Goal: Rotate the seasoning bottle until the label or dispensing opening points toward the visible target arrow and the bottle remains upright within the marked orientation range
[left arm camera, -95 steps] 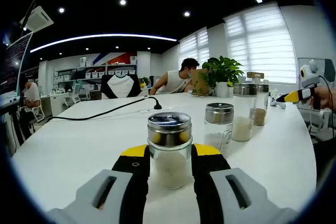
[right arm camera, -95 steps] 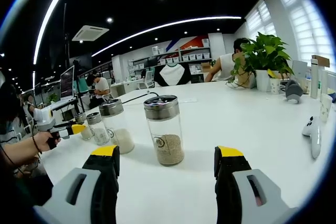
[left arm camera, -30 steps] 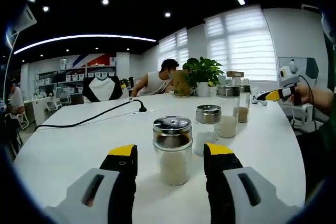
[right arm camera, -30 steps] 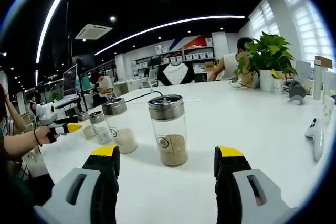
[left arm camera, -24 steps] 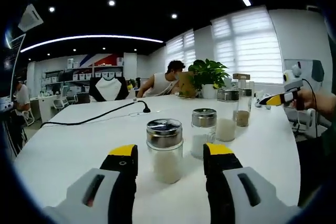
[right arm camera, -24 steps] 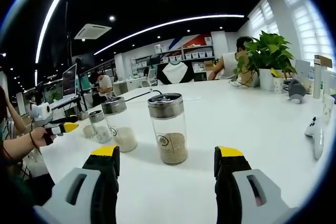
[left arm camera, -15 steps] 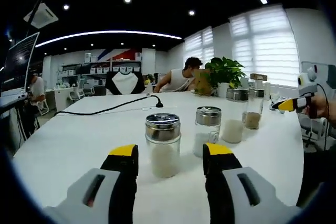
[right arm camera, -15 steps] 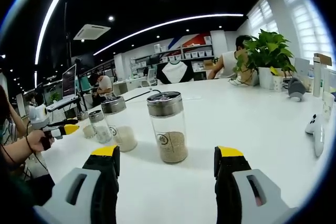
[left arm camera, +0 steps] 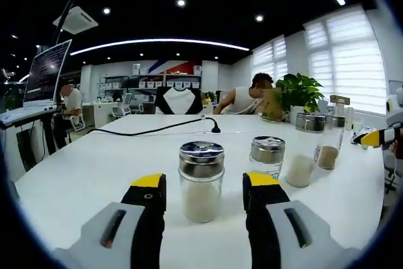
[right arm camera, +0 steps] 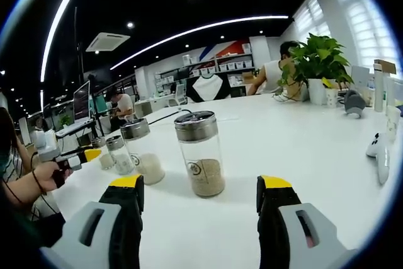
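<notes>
both grippers' jaws wide open, empty; seasoning bottle (left arm camera: 201, 181) upright betw left jaws

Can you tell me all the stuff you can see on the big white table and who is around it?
Seasoning bottles: four, clear glass with silver lids, in a row on the table; the nearest to the left gripper holds pale grains, the nearest to the right gripper holds brownish grains.
Table: one, white, under everything.
Cable: one, black, lying across the far side of the table.
Plant: one, green, in a white pot at the far edge.
People: one seated beside the plant, one at a desk by a monitor.
Left gripper: grey with yellow-tipped black fingers, open, the bottle standing ahead between them.
Right gripper: same colours, open, short of its bottle.
</notes>
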`<control>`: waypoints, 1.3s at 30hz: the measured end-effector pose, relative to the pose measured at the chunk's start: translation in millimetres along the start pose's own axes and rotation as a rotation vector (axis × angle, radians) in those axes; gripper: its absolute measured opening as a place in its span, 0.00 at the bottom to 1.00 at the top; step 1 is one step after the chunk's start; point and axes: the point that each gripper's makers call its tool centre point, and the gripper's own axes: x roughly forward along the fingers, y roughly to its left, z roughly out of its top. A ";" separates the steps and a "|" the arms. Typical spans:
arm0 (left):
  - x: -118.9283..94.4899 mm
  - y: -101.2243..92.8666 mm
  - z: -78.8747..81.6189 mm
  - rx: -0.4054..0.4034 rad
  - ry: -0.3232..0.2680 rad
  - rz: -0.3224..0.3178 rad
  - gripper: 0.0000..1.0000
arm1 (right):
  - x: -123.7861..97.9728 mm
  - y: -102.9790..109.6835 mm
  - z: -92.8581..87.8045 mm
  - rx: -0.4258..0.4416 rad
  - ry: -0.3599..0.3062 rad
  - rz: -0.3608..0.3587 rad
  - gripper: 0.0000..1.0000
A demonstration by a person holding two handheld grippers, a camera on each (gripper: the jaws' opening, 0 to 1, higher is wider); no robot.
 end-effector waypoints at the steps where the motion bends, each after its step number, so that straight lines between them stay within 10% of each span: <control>1: 1.3 0.5 -0.8 0.011 0.000 0.012 0.51 | -0.1 0.0 0.2 -0.002 0.000 0.000 0.74; 39: 14.9 4.4 -14.7 0.023 0.038 0.021 0.32 | 4.6 11.1 -4.5 -0.011 0.013 0.025 0.74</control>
